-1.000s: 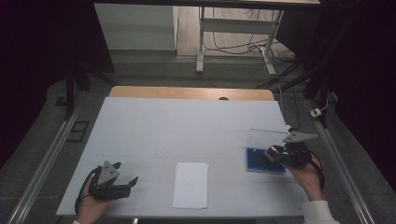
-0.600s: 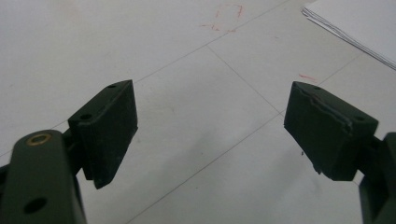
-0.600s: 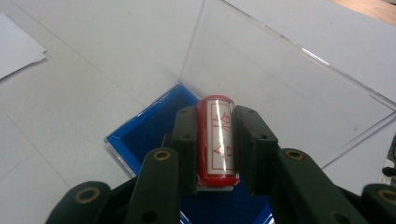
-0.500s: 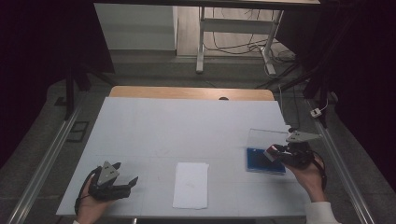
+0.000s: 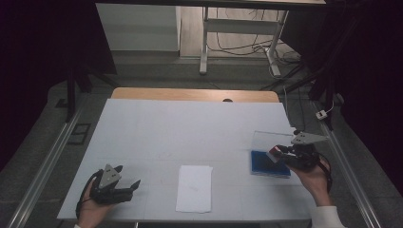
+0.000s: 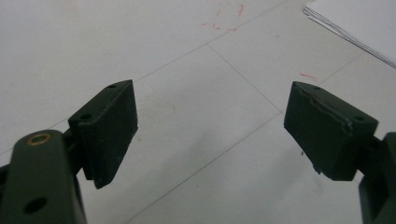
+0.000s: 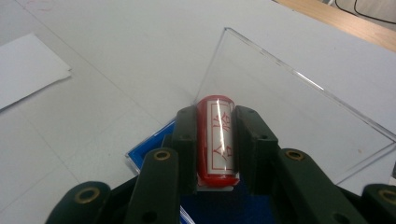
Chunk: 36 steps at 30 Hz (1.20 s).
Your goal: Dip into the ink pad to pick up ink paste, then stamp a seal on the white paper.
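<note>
My right gripper (image 7: 215, 140) is shut on a red cylindrical stamp (image 7: 215, 135) with a white label of red characters. It holds the stamp just over a blue ink pad (image 5: 269, 163) in a clear case whose lid (image 7: 289, 107) stands open behind it. In the high view the right gripper (image 5: 280, 153) is at the table's right side, over the pad. My left gripper (image 5: 130, 183) rests near the front left corner, open, with nothing between its pads (image 6: 112, 126). A white sheet of paper (image 5: 195, 187) lies at the front middle, between the two hands.
The white table top (image 5: 190, 133) has a wooden strip (image 5: 195, 94) along its far edge. Metal rails (image 5: 43, 166) run along both sides. Faint red marks (image 6: 229, 18) dot the surface ahead of the left gripper. A corner of the paper (image 6: 355, 23) shows at the upper right there.
The right hand has shifted slightly over the ink pad with the stamp still held. The left hand has stayed in place.
</note>
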Each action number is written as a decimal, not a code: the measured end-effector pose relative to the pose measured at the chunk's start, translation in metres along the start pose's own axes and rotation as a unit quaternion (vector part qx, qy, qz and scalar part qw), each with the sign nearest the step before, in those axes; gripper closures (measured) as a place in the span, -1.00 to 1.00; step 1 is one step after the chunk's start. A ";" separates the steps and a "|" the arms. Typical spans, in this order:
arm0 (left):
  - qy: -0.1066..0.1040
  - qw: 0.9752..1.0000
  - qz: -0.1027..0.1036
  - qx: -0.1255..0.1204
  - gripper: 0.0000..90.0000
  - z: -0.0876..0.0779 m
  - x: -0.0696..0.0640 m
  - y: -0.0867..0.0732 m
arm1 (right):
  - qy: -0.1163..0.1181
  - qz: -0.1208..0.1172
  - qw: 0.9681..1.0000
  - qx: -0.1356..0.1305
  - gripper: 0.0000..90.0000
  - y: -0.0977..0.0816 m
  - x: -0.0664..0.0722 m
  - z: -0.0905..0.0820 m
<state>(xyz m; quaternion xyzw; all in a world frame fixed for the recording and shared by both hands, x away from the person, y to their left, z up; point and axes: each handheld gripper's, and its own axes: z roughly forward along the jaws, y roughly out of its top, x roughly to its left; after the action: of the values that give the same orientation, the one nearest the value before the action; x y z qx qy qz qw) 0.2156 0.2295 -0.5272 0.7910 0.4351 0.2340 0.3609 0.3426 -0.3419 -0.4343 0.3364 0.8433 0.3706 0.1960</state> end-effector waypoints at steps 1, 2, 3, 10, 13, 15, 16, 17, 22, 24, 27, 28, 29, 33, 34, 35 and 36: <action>0.000 1.000 0.000 0.000 -0.61 0.000 0.000 0.000 | 0.001 -0.001 1.000 -0.001 0.56 0.001 0.001 0.000; 0.000 1.000 0.000 0.000 -0.61 0.000 0.000 0.000 | 0.004 -0.003 1.000 -0.001 0.56 0.001 0.003 0.001; 0.000 1.000 0.000 0.000 -0.61 0.000 0.000 0.000 | 0.006 -0.005 1.000 -0.002 0.56 0.002 0.004 0.002; 0.000 1.000 0.000 0.001 -0.61 0.000 0.000 0.000 | 0.016 -0.012 1.000 -0.001 0.56 0.007 0.011 0.005; 0.000 1.000 0.000 0.001 -0.61 0.001 0.000 0.000 | 0.021 -0.016 1.000 -0.005 0.56 0.008 0.014 0.004; 0.000 1.000 0.000 0.000 -0.61 0.001 0.000 0.000 | 0.022 -0.019 1.000 -0.002 0.56 0.011 0.017 0.004; 0.000 1.000 -0.001 0.000 -0.61 0.000 0.000 0.000 | 0.026 -0.021 0.999 -0.005 0.56 0.012 0.018 0.004; 0.000 1.000 -0.001 0.000 -0.61 0.000 0.000 0.000 | 0.027 -0.023 0.999 -0.005 0.56 0.013 0.020 0.004; -0.001 1.000 -0.001 0.001 -0.61 0.000 0.000 0.000 | 0.042 -0.034 0.998 -0.012 0.56 0.020 0.030 0.007; 0.000 1.000 0.000 0.001 -0.61 0.001 0.000 0.000 | 0.047 -0.040 0.998 -0.012 0.56 0.023 0.035 0.008; -0.001 1.000 0.000 0.000 -0.61 0.000 0.000 0.000 | 0.057 -0.045 0.997 -0.016 0.56 0.027 0.042 0.010; 0.000 1.000 0.001 0.001 -0.61 0.000 0.000 0.000 | 0.058 -0.048 0.997 -0.016 0.56 0.029 0.045 0.011; 0.000 1.000 0.001 0.001 -0.61 0.000 0.000 0.000 | 0.062 -0.049 0.997 -0.018 0.56 0.030 0.047 0.012; 0.000 1.000 0.000 0.001 -0.61 0.001 -0.001 0.000 | 0.074 -0.061 0.995 -0.021 0.56 0.036 0.057 0.017; 0.000 1.000 0.001 0.002 -0.61 0.001 -0.001 0.000 | 0.077 -0.063 0.995 -0.023 0.56 0.037 0.059 0.018; 0.000 1.000 0.001 0.001 -0.61 0.001 -0.001 0.000 | 0.080 -0.067 0.994 -0.023 0.56 0.039 0.062 0.020; 0.000 1.000 0.002 0.001 -0.61 0.001 -0.001 0.000 | 0.081 -0.069 0.994 -0.022 0.56 0.040 0.065 0.021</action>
<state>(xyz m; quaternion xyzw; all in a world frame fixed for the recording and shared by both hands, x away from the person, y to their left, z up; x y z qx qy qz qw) 0.2156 0.2284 -0.5277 0.7920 0.4340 0.2342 0.3599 0.3268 -0.2653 -0.4231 0.2421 0.8690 0.4009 0.1594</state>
